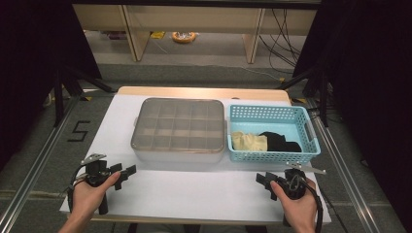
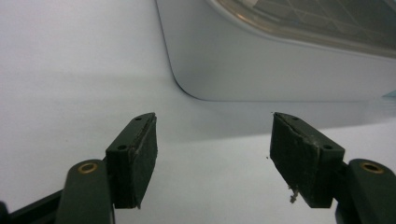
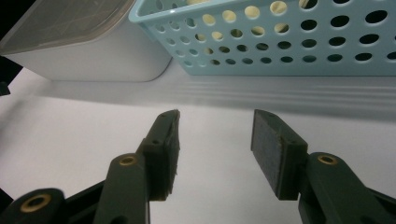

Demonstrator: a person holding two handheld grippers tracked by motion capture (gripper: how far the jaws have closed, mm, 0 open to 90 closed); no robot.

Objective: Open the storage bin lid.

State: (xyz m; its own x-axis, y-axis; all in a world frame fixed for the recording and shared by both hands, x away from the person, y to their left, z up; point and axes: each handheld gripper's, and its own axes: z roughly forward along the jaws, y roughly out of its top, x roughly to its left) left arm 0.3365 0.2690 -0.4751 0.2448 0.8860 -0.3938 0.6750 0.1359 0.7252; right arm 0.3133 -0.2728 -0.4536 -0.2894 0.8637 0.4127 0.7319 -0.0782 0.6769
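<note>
Start of the work, by the look of it: left gripper (image 1: 127,174) and right gripper (image 1: 264,180) resting near on the table (image 1: 194,189), jaws wide, nothing between them. Lidded box (image 1: 179,128) far centre, basket (image 1: 273,132) just right of it, holding a yellow cloth (image 1: 248,141) and a black cloth (image 1: 280,141). Next, probably a reach forward to box or basket. Cloths clear from the high view; from the right gripper view, just the basket's holed wall (image 3: 289,42).

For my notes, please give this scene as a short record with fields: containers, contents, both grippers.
box: lidded compartment box, lid on, mid-table
basket: blue basket, right of the box
basket contents: yellow cloth and black cloth
left gripper: left gripper, open, nothing held, before the box
right gripper: right gripper, open, nothing held, before the basket
</note>
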